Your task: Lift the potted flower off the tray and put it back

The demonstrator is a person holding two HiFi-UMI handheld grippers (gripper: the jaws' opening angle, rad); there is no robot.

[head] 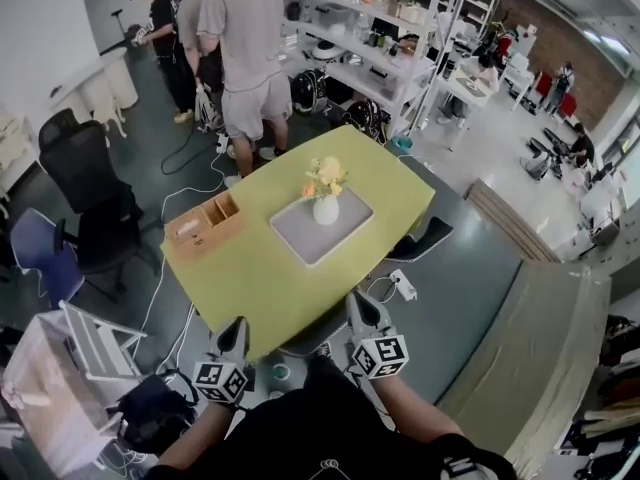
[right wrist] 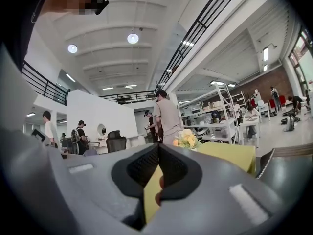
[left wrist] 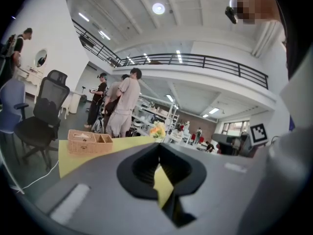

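Left gripper [head: 234, 330] and right gripper [head: 362, 306]: jaws together, empty, at the near edge of the table [head: 258, 280]. Potted flower [head: 325, 194] stands on the tray [head: 298, 236], untouched.

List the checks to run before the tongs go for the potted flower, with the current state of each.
1. Potted flower upright on tray: ok.
2. Left tongs open for a grasp: not ok, shut and empty.
3. Right tongs open: not ok, shut and empty.
4. Tongs at the pot: not ok, both at the table's near edge, short of the tray.
5. Bare tabletop between tongs and tray: ok; wicker box sits off to the left.
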